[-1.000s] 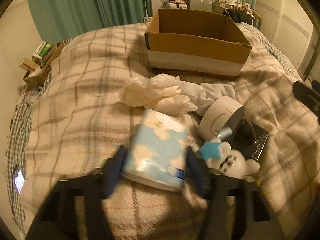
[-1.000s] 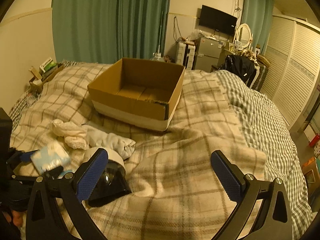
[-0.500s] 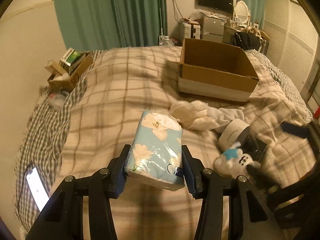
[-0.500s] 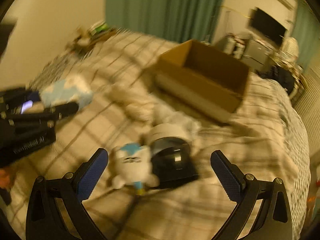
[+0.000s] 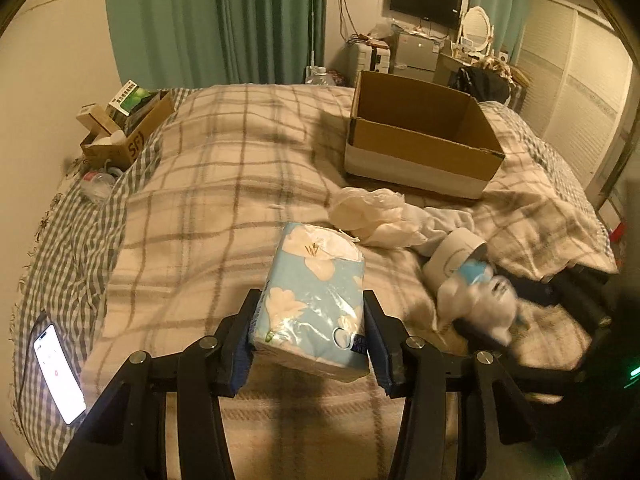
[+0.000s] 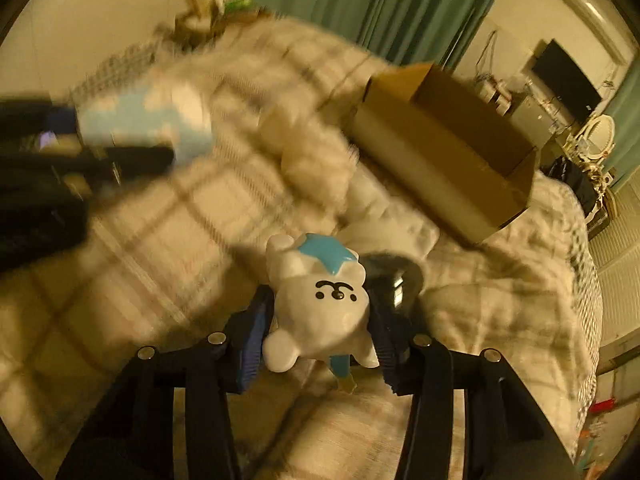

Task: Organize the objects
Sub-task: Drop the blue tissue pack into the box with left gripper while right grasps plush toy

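- The left hand-held gripper (image 5: 308,340) is clamping a blue flowered tissue pack (image 5: 316,292) by its sides and holding it above the plaid blanket (image 5: 224,184), nearer than the cardboard box (image 5: 420,148).
- The right hand-held gripper (image 6: 318,340) is closing its jaws around a white bear toy with a blue star (image 6: 320,300); the bear is sitting between the blue pads, on the near side of the cardboard box.
- A white roll (image 5: 452,252) and crumpled white cloths (image 5: 372,216) are lying between the bear and the box.
- The cardboard box is standing open on the bed, farther back.
- A lit phone (image 5: 58,360) is lying far to the box's left.
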The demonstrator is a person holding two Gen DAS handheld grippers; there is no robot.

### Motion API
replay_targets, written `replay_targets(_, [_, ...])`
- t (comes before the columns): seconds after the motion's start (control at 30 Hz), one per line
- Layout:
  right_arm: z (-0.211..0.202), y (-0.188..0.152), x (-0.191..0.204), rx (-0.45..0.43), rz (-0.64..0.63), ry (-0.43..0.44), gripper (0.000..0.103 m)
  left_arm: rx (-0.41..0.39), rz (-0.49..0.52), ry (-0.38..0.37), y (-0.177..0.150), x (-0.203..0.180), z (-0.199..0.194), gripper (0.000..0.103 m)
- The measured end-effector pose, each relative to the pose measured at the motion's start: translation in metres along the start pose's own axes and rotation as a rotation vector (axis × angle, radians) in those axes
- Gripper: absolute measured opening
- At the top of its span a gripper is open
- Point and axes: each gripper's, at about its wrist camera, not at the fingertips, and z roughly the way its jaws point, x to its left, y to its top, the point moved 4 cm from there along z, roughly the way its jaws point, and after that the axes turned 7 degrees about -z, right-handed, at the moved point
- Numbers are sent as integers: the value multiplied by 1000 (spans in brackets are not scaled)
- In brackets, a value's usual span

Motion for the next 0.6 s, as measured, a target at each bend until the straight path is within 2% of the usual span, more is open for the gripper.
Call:
replay_targets(0.13, [-37,18,-31,-107,91,31,47,1,7,-47,14,-9,-9,49])
replay_targets(0.23, [-63,41,-67,-179,112,-11,47,-21,36,-82,35,-22,-17,49])
replay_targets(0.43, [-91,92,-149,-272,125,-141,47,-106,119,-165,114,-67,-18,49])
replay_targets(0.6, [-70,129,-199,-280,149,-202,47,-123,115,-222,183,-103,27,49])
